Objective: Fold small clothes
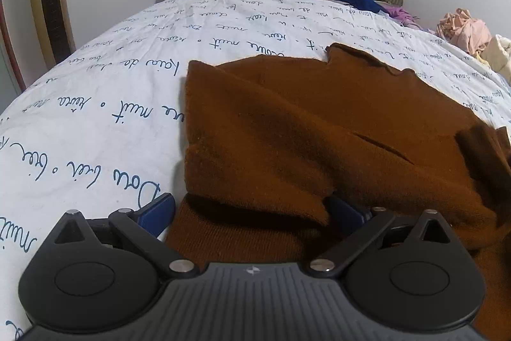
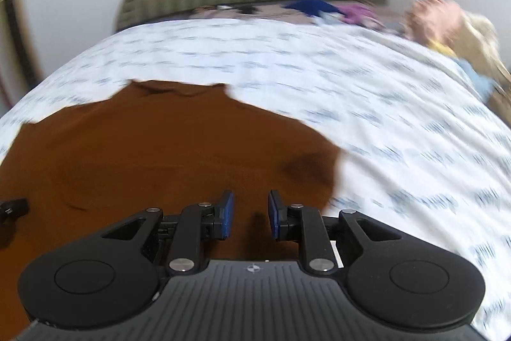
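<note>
A: Starting at the left, how did the left hand-held gripper (image 1: 252, 213) stand?

B: Its jaws stood wide apart, low over the near hem of the brown sweater (image 1: 319, 130). The left pad lay over the bed sheet (image 1: 95, 104) just beside the sweater's edge; the right pad was tucked against a raised fold. Nothing was pinched.

A: And the sweater itself?

B: Spread on the bed, directly ahead of both hand-held grippers, with one side already folded over itself.

A: The right hand-held gripper (image 2: 250, 214)?

B: Its jaws were narrowly apart, with a gap between the pads and only cloth beneath them. I saw no fabric caught.

A: What could have gone wrong?

B: I judged that closing the left one there could catch the sheet along with the hem, since one pad sat off the garment. On the right, the narrow jaws might skim the knit and grab a single layer, dragging the fold askew.

A: What was hard to read?

B: The right view was smeared, so the sheet's print and the clothes pile (image 2: 447, 21) beyond were vague. The sweater's right sleeve ran off the left view's edge, and the hem was hidden under both hand-held grippers.
</note>
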{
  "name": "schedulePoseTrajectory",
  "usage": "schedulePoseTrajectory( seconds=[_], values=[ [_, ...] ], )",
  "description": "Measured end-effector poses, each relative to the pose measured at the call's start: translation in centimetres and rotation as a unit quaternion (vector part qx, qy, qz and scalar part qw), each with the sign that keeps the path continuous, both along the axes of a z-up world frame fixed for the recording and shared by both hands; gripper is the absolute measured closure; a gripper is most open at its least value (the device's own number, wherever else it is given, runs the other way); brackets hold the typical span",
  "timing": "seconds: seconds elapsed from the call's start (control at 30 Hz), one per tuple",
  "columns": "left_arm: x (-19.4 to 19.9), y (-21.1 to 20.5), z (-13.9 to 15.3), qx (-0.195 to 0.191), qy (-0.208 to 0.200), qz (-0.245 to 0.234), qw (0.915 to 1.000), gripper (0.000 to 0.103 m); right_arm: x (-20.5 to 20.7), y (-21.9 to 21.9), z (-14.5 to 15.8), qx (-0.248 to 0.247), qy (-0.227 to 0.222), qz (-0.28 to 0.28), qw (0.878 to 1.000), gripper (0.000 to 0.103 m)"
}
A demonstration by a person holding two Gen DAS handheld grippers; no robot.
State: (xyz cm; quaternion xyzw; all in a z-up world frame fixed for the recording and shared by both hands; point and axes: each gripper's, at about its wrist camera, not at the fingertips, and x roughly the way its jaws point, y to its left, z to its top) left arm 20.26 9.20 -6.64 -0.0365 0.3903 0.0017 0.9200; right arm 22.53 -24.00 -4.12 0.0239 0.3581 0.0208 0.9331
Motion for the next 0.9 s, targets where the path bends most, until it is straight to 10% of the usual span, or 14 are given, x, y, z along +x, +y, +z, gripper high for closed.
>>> schedulePoseTrajectory(
  seconds=[0.2, 0.3, 0.5, 0.77, 0.9],
  values=[
    [-0.2, 0.1, 1.9, -0.004, 0.002, -0.01, 0.9999, 0.0, -1.1, -3.9, 0.6, 0.172, 0.002, 0.007, 0.985, 0.068],
    [-0.2, -0.7, 2.7, 0.036, -0.014, -0.012, 0.9992, 0.0, 1.7, -3.3, 1.1, 0.234, 0.036, 0.037, 0.971, 0.024],
    [0.1, -0.2, 2.5, 0.024, -0.011, -0.011, 0.9996, 0.0, 6.3, 1.6, 0.0, 0.147, 0.08, 0.089, 0.982, 0.027],
    [0.0, 0.9, 1.3, -0.002, 0.014, 0.007, 0.9999, 0.0, 6.4, 2.8, -2.3, 0.156, 0.097, 0.104, 0.978, 0.091],
    [-0.6, 0.5, 2.2, -0.001, -0.007, 0.007, 1.0, 0.0, 4.9, 1.5, -0.9, 0.16, 0.044, 0.087, 0.982, 0.091]
  ],
)
